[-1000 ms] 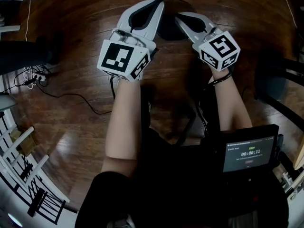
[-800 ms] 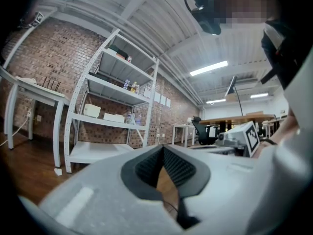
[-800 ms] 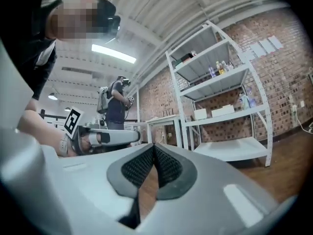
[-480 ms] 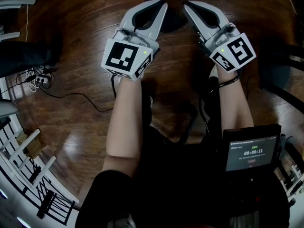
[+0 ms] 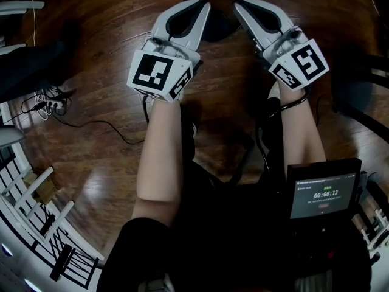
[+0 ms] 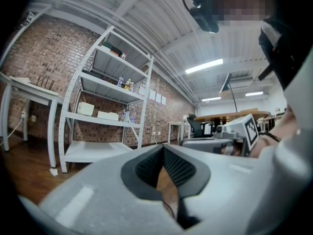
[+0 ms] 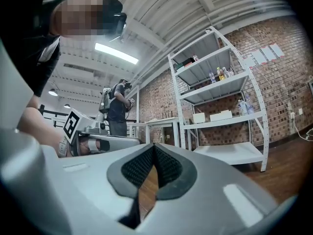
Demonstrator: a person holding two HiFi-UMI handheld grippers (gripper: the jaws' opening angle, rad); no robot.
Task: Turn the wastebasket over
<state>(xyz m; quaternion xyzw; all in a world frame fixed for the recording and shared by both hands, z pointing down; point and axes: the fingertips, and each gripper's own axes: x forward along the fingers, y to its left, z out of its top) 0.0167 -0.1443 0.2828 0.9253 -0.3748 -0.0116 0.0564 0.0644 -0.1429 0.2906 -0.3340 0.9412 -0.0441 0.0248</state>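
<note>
wastebasket [image 5: 217, 18]: dark, round, between your tips | left gripper [image 5: 202, 6], right gripper [image 5: 239, 7]: jaws closed together, empty | probably light, stiff, slick: take its rim

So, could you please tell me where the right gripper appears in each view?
Head view: right gripper at upper right, tips toward top centre.
Left gripper view: middle right, lying level, its marker cube at the right end.
Right gripper view: its own jaws, shut, at bottom centre.
Shared landmark: the white shelf, at left in the left gripper view, at right in the right gripper view.
</note>
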